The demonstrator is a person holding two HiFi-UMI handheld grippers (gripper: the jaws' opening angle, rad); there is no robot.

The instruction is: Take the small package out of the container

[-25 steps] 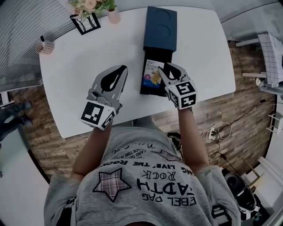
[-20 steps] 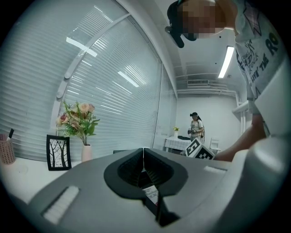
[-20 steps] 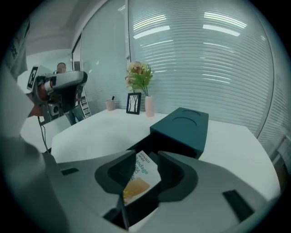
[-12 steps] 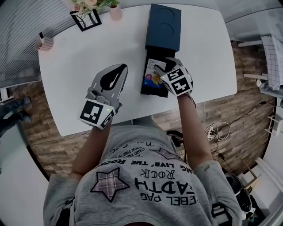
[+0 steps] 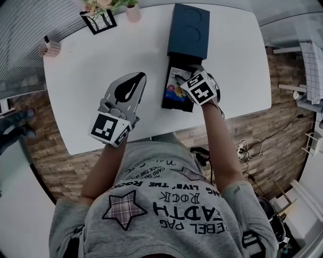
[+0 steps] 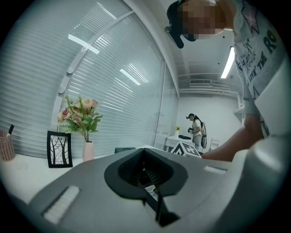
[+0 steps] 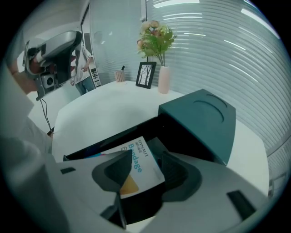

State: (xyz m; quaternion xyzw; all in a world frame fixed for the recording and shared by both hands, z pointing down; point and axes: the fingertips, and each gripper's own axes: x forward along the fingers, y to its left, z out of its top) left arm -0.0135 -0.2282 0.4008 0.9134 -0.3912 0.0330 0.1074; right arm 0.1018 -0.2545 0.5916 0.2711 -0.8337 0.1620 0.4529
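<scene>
A dark teal container [image 5: 188, 30] lies on the white table [image 5: 81, 75], its black drawer [image 5: 167, 101] pulled out toward me. In the drawer lies the small package [image 5: 174, 91], white with a colourful print; in the right gripper view the package [image 7: 136, 154] reads "Bandage". My right gripper [image 5: 182, 78] hangs over the drawer. Its jaws are opening and stand wide on either side of the package without pressing it [image 7: 145, 170]. My left gripper [image 5: 135, 78] is shut with nothing in it, low over the table left of the drawer.
At the table's far edge stand a framed picture [image 5: 97, 24], a pink vase with flowers [image 5: 132, 14] and a pen cup [image 5: 50, 49]. The near table edge [image 5: 151, 137] runs just below both grippers. A person stands far off in the room [image 6: 197, 129].
My right gripper has moved forward over the open drawer toward the container, and its jaws have spread wider around the package. The left gripper has stayed where it was.
</scene>
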